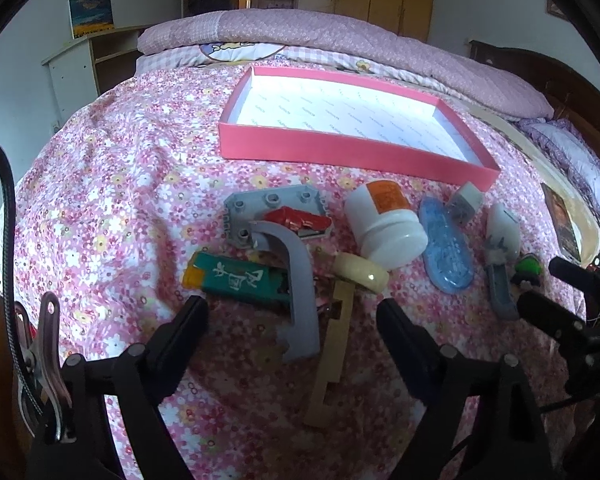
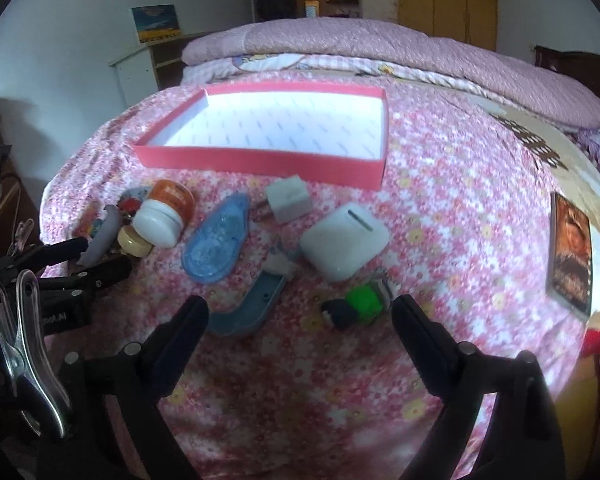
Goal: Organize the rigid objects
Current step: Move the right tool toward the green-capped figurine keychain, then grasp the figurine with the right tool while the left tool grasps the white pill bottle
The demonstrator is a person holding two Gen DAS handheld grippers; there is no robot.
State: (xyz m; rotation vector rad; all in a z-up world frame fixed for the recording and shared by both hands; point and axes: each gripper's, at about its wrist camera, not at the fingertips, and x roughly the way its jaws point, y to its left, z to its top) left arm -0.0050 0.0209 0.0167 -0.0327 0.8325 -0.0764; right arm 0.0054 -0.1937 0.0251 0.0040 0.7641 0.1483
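A pink tray (image 1: 340, 152) (image 2: 260, 162) with a white floor lies empty on the flowered bedspread. In front of it small items are scattered. My left gripper (image 1: 290, 306) is open over a grey curved piece (image 1: 300, 300), between a green lighter (image 1: 236, 280) and a wooden strip (image 1: 332, 356). A white bottle (image 1: 384, 224) and a tape roll (image 1: 360, 276) lie just beyond. My right gripper (image 2: 300, 304) is open just short of a green toy (image 2: 360, 302) and a blue-grey handle (image 2: 252, 308). Beyond them sit a white case (image 2: 344, 240), a charger (image 2: 288, 200) and a clear blue piece (image 2: 216, 244).
A grey studded plate (image 1: 260, 204) and a red item (image 1: 300, 220) lie behind the lighter. A dark book (image 2: 570, 256) rests to the right on the bed. A folded quilt (image 1: 340, 36) lies behind the tray. The left gripper (image 2: 96, 260) shows at the right view's left edge.
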